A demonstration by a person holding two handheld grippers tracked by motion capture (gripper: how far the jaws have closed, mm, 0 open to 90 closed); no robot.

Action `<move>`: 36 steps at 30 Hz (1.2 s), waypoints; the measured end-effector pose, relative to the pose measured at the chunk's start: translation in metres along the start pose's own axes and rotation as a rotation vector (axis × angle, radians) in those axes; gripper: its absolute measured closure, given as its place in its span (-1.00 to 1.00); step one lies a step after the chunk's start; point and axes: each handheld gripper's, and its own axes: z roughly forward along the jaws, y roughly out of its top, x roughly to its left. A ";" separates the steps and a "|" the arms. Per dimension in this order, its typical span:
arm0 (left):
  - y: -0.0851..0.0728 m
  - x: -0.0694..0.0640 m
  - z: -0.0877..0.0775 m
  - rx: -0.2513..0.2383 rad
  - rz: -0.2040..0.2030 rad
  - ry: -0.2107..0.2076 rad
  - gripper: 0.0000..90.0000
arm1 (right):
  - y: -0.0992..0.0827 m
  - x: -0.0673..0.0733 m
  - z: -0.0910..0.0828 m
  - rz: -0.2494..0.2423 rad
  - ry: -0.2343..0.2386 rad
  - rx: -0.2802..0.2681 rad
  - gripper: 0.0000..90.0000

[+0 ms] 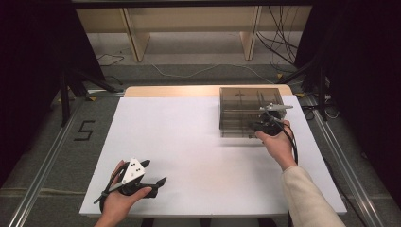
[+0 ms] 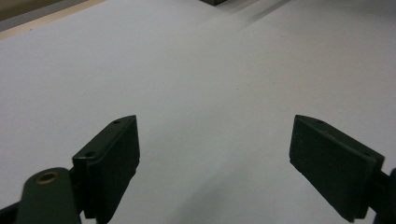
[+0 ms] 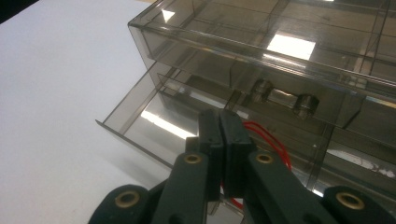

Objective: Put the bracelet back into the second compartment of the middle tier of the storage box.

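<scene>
A: Right gripper (image 3: pixel 219 154) at the drawer (image 3: pixel 140 121) of the smoky box (image 1: pixel 248 111), far right of the table (image 1: pixel 189 142); jaws pressed together, whether pinching something I cannot tell (red wire (image 3: pixel 266 135) just behind).

B: Left gripper (image 1: pixel 153 172) idle, jaws spread, near edge. Risk: box unbraced, so a pull may drag it.

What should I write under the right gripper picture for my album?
Right gripper, jaws shut, at a smoky clear drawer box with one drawer slid out.

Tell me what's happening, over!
Left tongs open, hovering over bare table. Right tongs shut at smoky plastic drawer box, bottom drawer pulled out. Nothing blocking.
</scene>
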 end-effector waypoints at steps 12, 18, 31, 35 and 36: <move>0.000 0.000 0.000 -0.003 -0.002 0.001 -0.64 | -0.001 -0.003 0.010 0.003 0.000 0.035 0.98; 0.000 0.000 0.000 0.001 0.000 -0.002 -0.64 | -0.002 -0.006 0.015 0.010 -0.010 0.045 0.98; 0.000 -0.001 0.000 0.000 0.001 -0.004 -0.64 | -0.003 -0.008 0.023 0.023 -0.033 0.059 0.97; 0.000 -0.001 0.000 -0.001 0.000 -0.003 -0.64 | -0.003 -0.009 0.024 0.030 -0.041 0.058 0.97; 0.000 -0.001 0.000 0.001 0.000 -0.004 -0.64 | -0.003 -0.009 0.025 0.032 -0.043 0.060 0.96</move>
